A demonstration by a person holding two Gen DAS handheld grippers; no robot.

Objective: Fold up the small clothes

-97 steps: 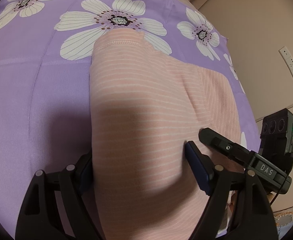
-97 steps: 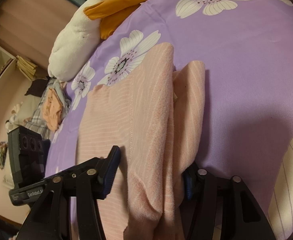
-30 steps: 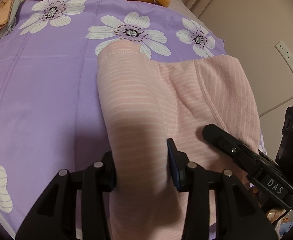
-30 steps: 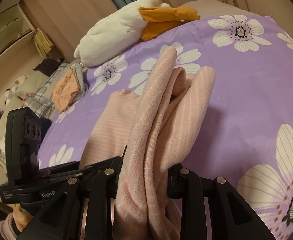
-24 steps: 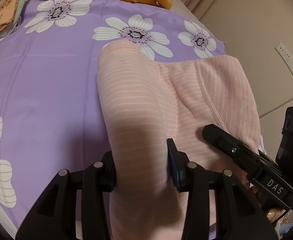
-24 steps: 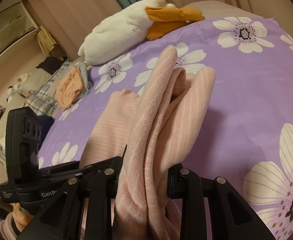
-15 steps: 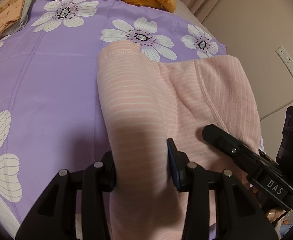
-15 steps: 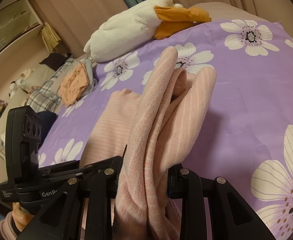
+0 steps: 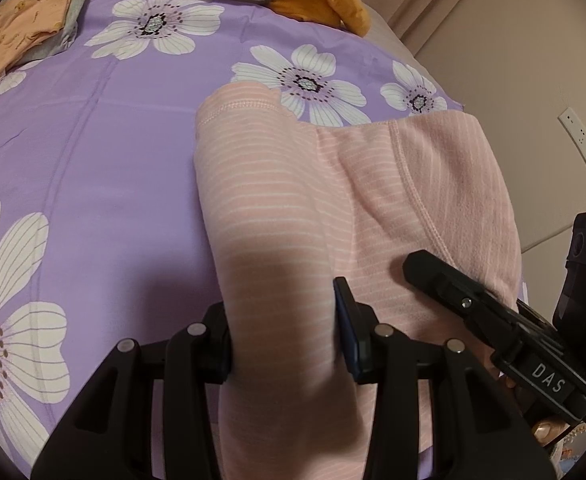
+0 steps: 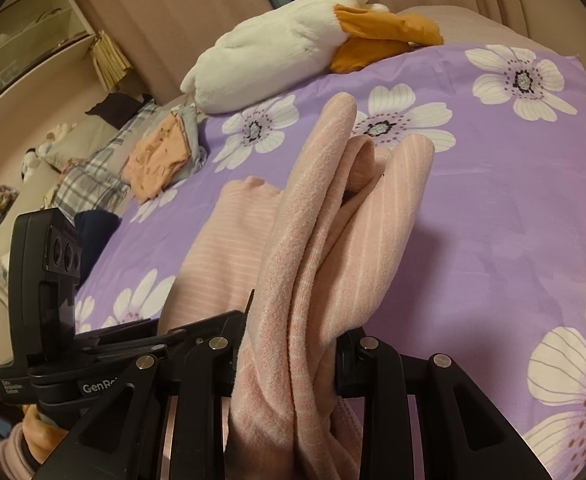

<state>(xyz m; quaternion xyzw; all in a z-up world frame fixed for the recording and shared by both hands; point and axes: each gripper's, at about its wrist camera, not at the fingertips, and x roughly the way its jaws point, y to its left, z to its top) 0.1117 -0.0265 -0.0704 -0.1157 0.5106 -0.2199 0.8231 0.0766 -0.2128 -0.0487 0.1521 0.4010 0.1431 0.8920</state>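
Note:
A pink garment with thin white stripes (image 9: pixel 269 208) hangs between both grippers above the purple flowered bedspread (image 9: pixel 93 160). My left gripper (image 9: pixel 283 338) is shut on its near edge, with the cloth bunched between the fingers. My right gripper (image 10: pixel 293 354) is shut on a thick folded bundle of the same garment (image 10: pixel 325 216), which rises upward from the jaws. The right gripper also shows in the left wrist view (image 9: pixel 477 312) at the lower right, and the left gripper shows in the right wrist view (image 10: pixel 105 356) at the lower left.
A white and orange plush toy (image 10: pixel 293 44) lies at the far edge of the bed. A folded orange garment on grey clothes (image 10: pixel 161 156) sits at the far left. A wall with a power strip (image 9: pixel 585 148) is on the right.
Both grippers have lifted and drawn back with the pink garment, so more of the bedspread, the plush toy and the folded clothes pile come into view. Both grips are unchanged over the last second.

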